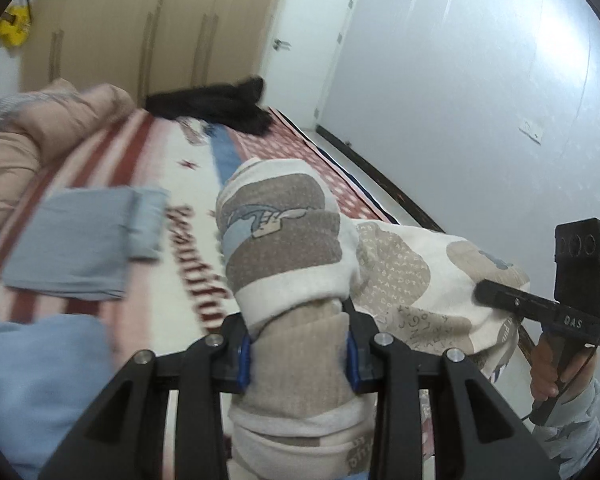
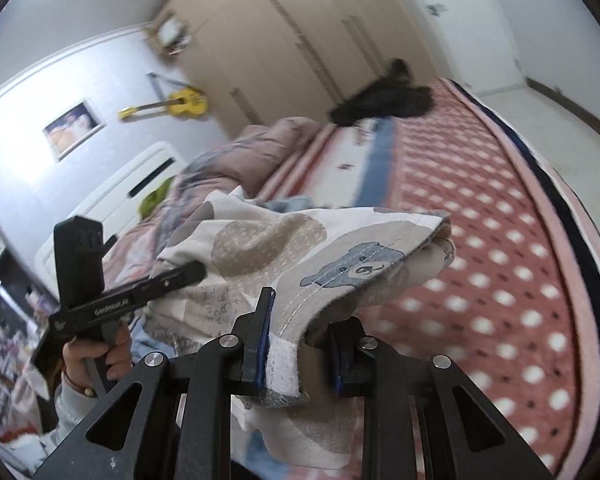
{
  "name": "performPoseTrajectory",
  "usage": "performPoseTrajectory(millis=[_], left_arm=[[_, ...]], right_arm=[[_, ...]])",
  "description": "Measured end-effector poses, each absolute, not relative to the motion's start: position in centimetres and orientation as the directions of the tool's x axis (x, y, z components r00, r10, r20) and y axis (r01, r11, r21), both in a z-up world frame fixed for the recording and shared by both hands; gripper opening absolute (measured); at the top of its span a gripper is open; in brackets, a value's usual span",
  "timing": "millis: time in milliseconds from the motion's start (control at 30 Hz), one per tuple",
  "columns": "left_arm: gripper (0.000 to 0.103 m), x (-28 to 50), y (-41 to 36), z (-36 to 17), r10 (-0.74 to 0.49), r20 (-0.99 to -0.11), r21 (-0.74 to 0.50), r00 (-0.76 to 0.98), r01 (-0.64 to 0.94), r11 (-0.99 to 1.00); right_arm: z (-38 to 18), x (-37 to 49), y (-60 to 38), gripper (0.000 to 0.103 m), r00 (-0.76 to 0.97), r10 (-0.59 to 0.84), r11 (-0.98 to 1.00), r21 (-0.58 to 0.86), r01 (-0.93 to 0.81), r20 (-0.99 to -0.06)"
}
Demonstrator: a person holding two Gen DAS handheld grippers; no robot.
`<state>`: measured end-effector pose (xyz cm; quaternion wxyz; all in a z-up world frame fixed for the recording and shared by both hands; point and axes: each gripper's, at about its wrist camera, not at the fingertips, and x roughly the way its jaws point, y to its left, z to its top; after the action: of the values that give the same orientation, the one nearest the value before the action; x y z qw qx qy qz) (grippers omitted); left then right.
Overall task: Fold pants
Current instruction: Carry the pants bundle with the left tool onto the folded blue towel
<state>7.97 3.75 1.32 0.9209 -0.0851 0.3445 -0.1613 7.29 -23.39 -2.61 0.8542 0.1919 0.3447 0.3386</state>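
Cream pants (image 1: 284, 240) printed with brown patches and blue bears hang lifted above the bed, stretched between both grippers. My left gripper (image 1: 298, 344) is shut on a bunched end of the fabric, which bulges up past its fingers. My right gripper (image 2: 300, 344) is shut on a hemmed edge of the same pants (image 2: 300, 240). In the left wrist view the right gripper (image 1: 484, 290) reaches into the cloth from the right, a hand on its grip. In the right wrist view the left gripper (image 2: 196, 270) enters the cloth from the left.
The red, white and blue bedspread (image 2: 480, 240) lies below. A folded grey-blue garment (image 1: 80, 240) and a blue cloth (image 1: 32, 380) lie at the left, a pink quilt (image 1: 40, 132) behind them, a black garment (image 1: 220, 108) at the far end. The bed's edge (image 1: 380, 176) borders the floor.
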Motion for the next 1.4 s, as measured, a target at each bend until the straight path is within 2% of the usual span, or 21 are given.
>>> performPoseTrajectory(millis=[233,433,633,733,967,1267,1400], left_arm=[[0.031,3.9,14.6,4.2,-0.240,-0.584,-0.248,0.776,0.111,0.962],[0.031,1.7,23.9,4.4,-0.136,-0.608,-0.224,0.782,-0.004,0.975],[0.031,0.2,31.6,1.3,-0.079,-0.652,-0.225,0.754,-0.092,0.970],[0.031,0.4,34.6,-2.2,-0.085,-0.690,-0.263,0.719,-0.140,0.955],[0.031,0.2,36.3,-6.6,-0.129,-0.721,-0.325,0.681,-0.168,0.931],[0.031,0.4,35.8,-5.0,-0.153,-0.682,-0.340,0.715,-0.124,0.932],[0.034,1.2,35.8,-7.2,-0.148,-0.736,-0.327,0.661,-0.156,0.932]], right_arm=[[1.5,6.4,-12.6,0.018,0.460,0.782,0.624,0.513,-0.590,-0.422],[3.0,6.4,-1.6,0.018,0.362,0.827,0.549,0.476,-0.687,-0.431],[1.6,6.6,8.3,0.018,0.274,0.827,0.506,0.438,-0.743,-0.492],[-0.5,6.8,12.0,0.018,0.241,0.807,0.510,0.430,-0.745,-0.539],[-3.8,6.1,15.4,0.018,0.203,0.776,0.512,0.408,-0.756,-0.597],[-3.2,6.4,13.7,0.017,0.243,0.792,0.516,0.400,-0.757,-0.561],[-3.9,6.6,13.5,0.017,0.263,0.768,0.542,0.374,-0.753,-0.584]])
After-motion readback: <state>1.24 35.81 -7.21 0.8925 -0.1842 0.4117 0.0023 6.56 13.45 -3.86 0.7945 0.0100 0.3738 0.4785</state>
